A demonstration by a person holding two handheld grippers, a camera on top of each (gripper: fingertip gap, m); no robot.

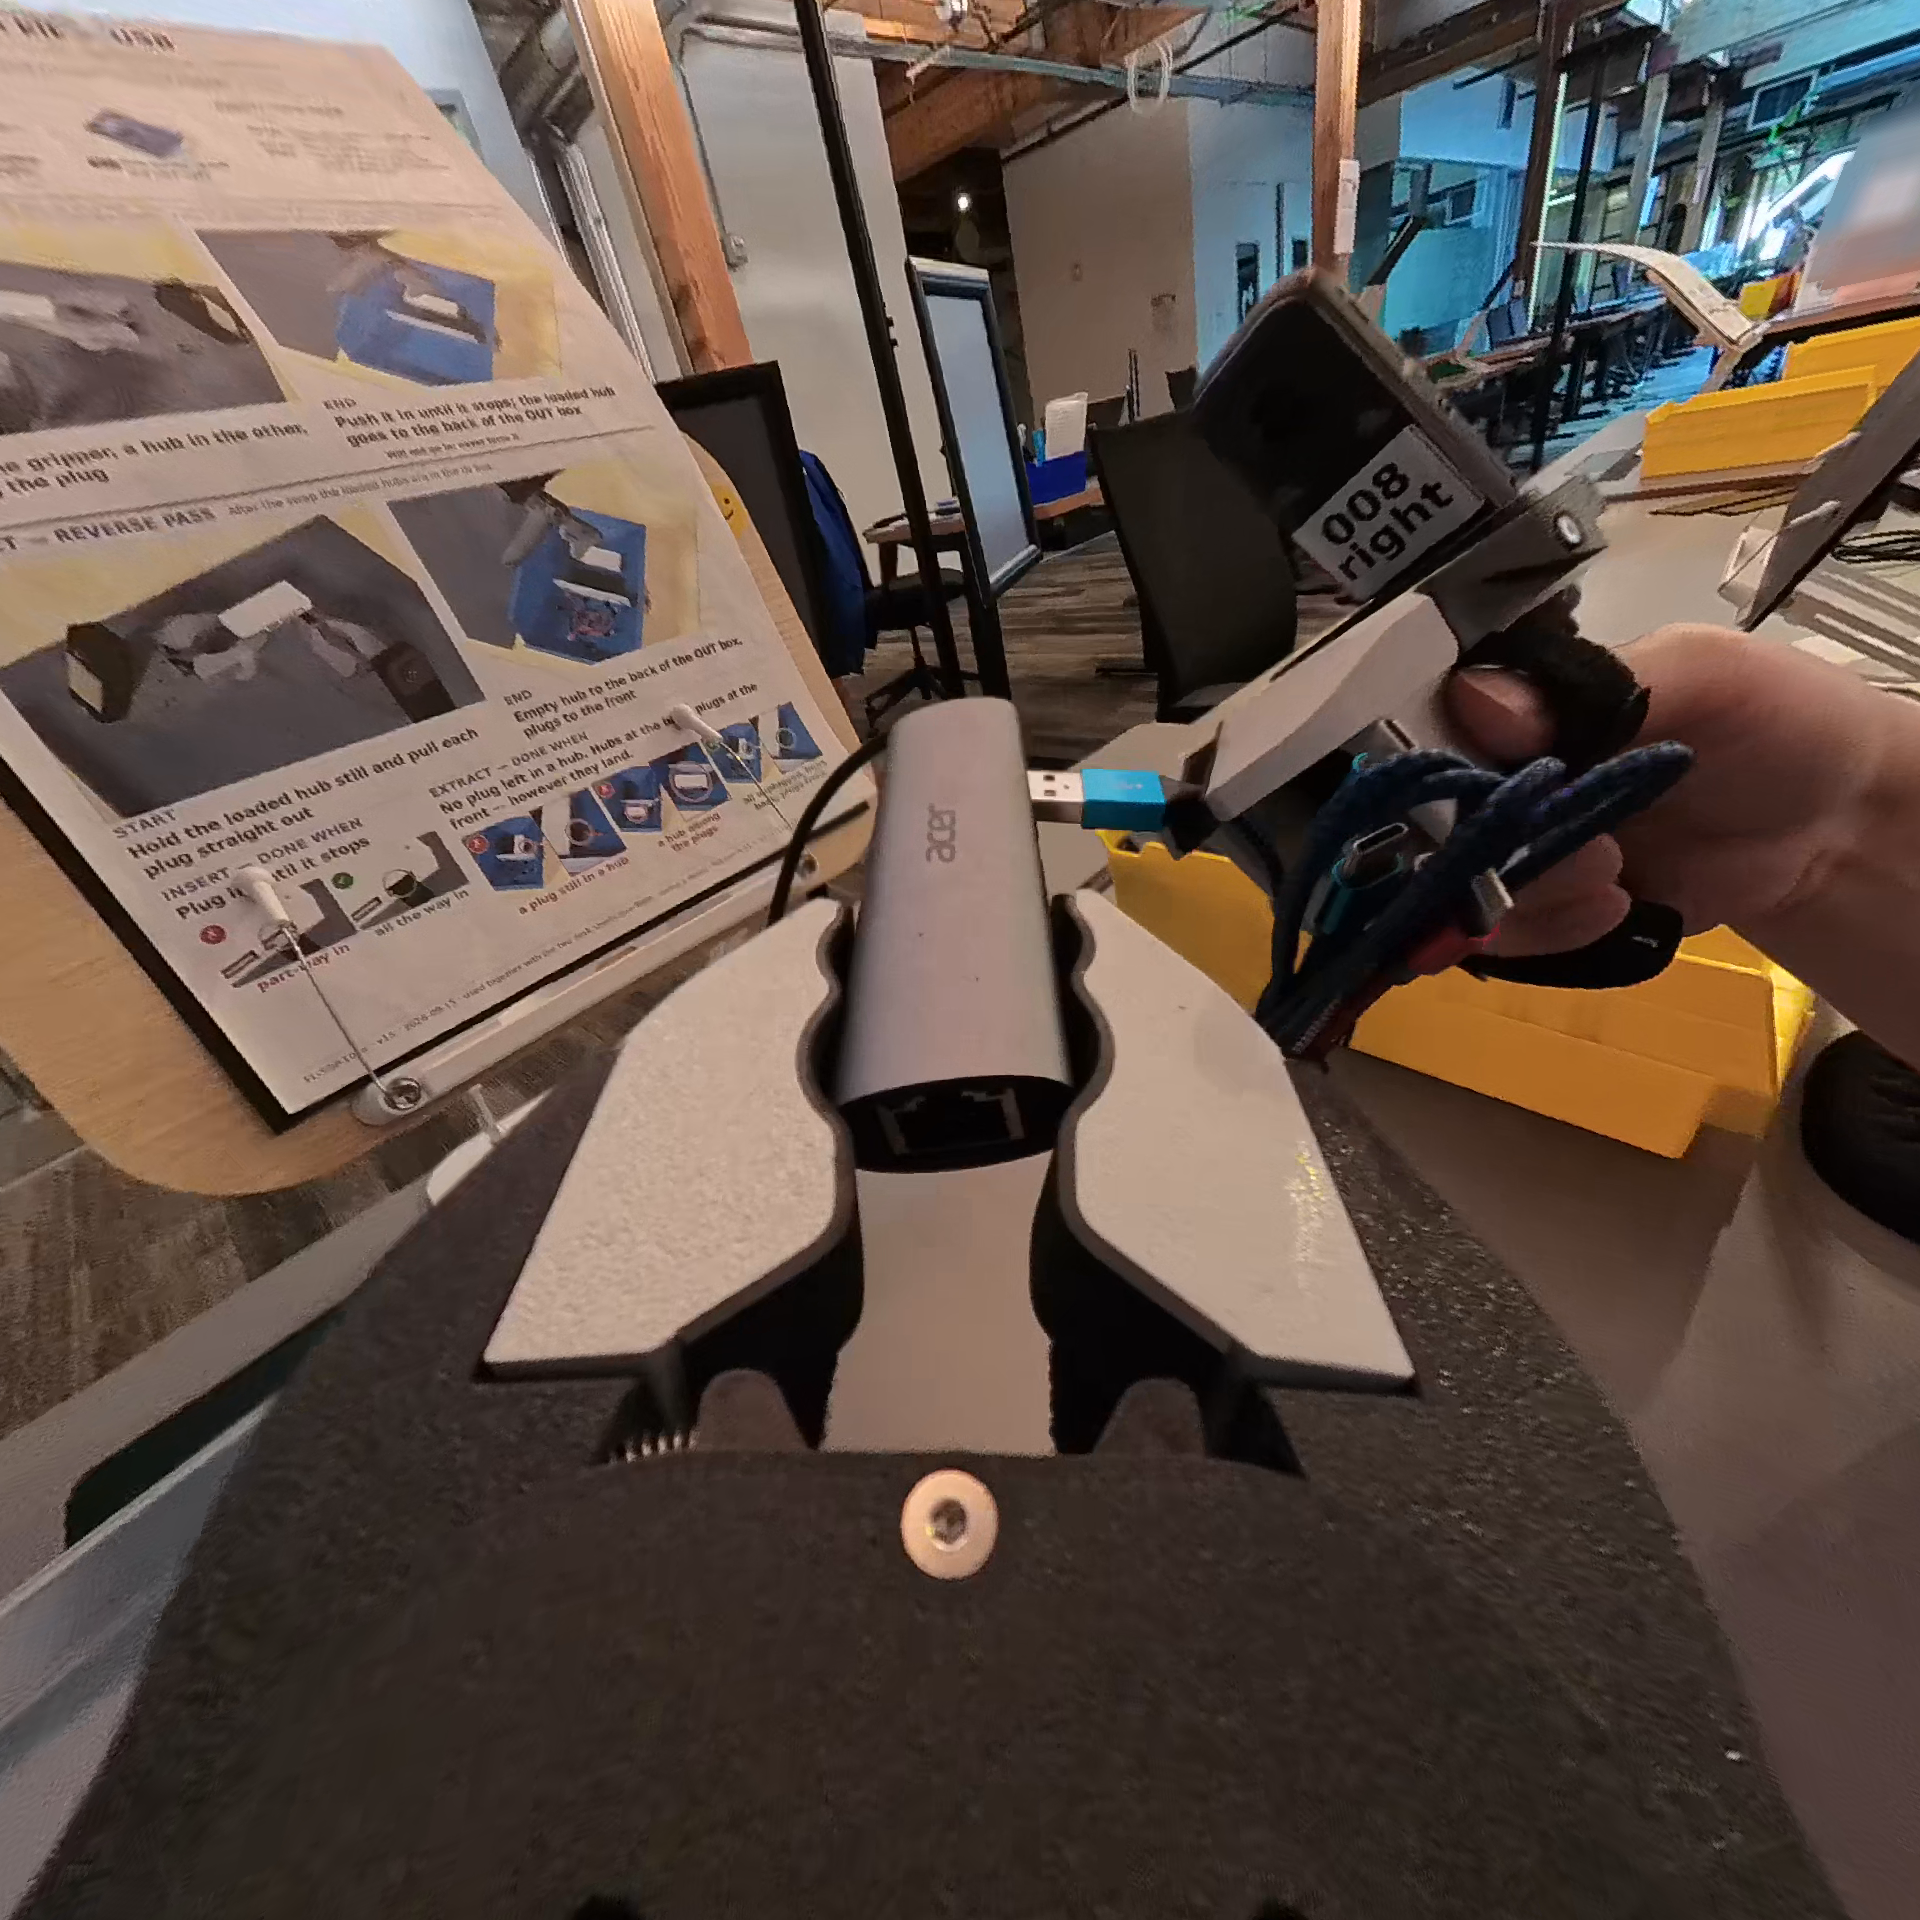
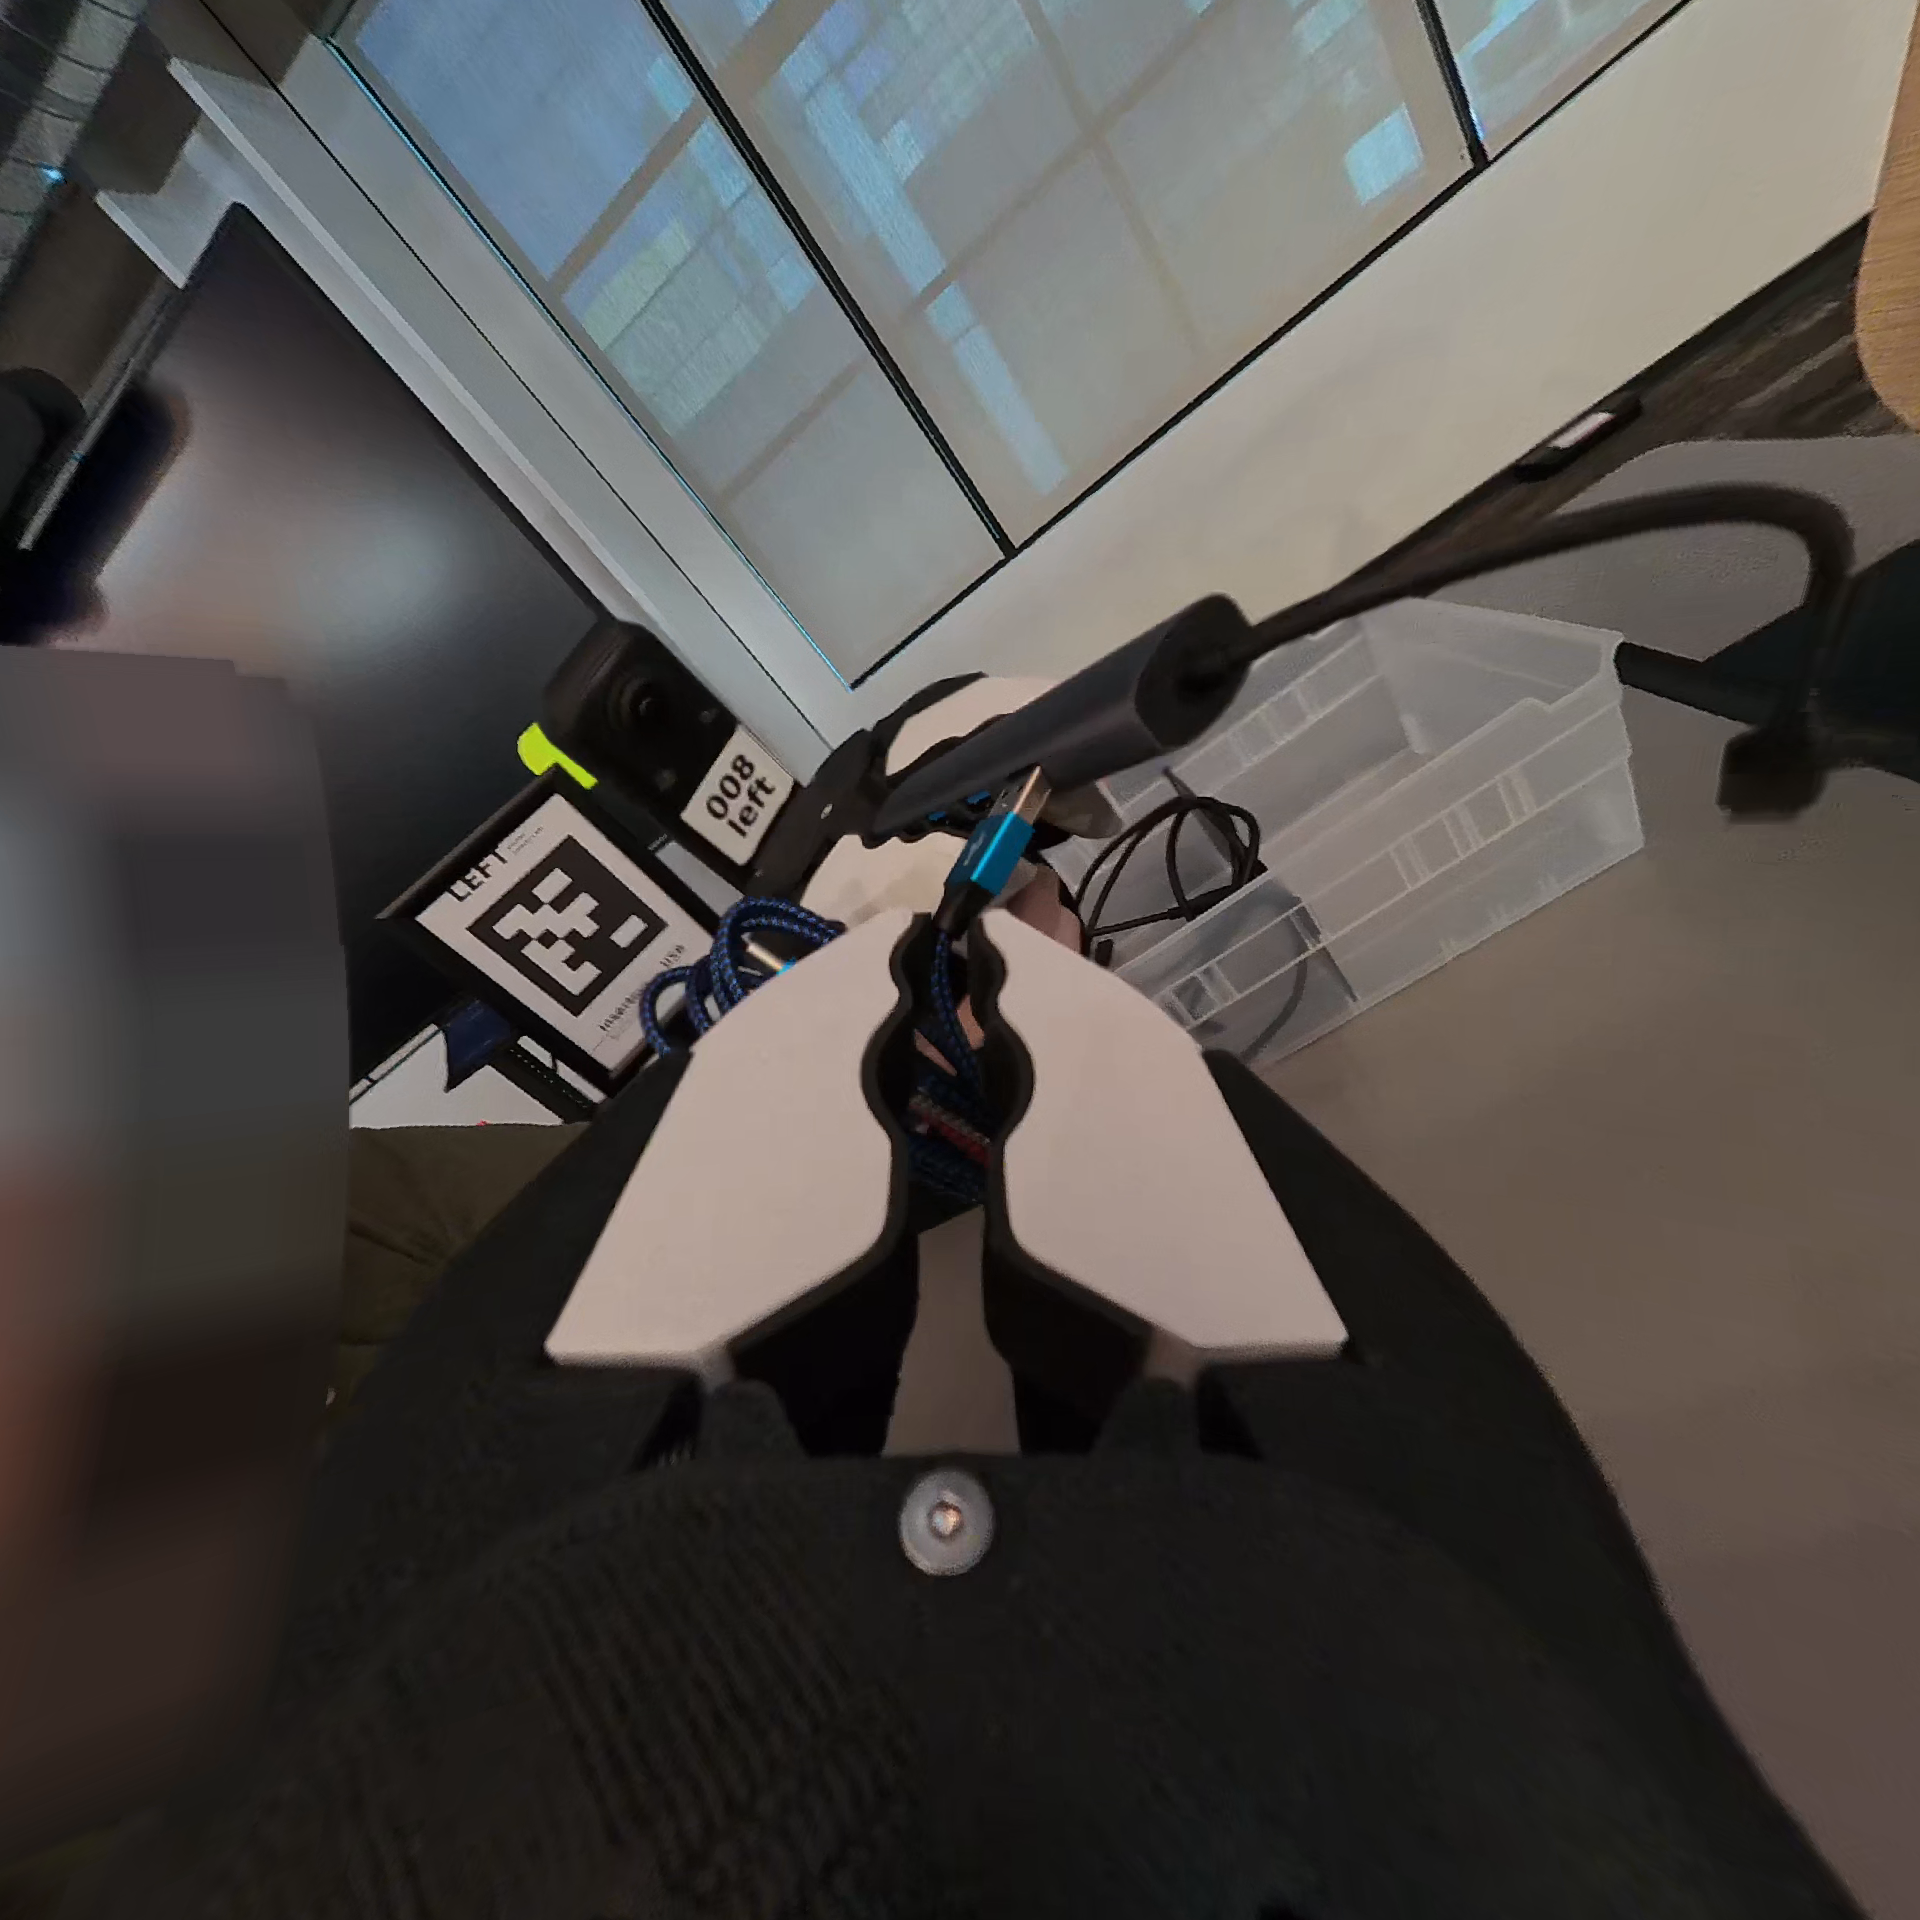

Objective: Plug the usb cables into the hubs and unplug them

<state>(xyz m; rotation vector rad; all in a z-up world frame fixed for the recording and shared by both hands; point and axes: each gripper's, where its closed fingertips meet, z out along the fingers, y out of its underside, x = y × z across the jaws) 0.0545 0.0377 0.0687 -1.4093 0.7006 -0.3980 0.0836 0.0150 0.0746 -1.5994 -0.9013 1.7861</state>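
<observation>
Grey aluminium bar-shaped hub (image 1: 951, 914) sits clamped between the left gripper (image 1: 951, 997) jaws above the table. Just right of it, a blue-sleeved USB plug (image 1: 1101, 798) points at its side, apart, its cable pinched in the right gripper (image 2: 943, 940) jaws.

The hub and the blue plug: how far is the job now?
Done: the left gripper is shut on the hub, and the right gripper is shut on the cable just behind the plug. In hand: the plug's metal tip points at the hub's side, close but not yet in. Left: push it fully in, then pull it out.
</observation>
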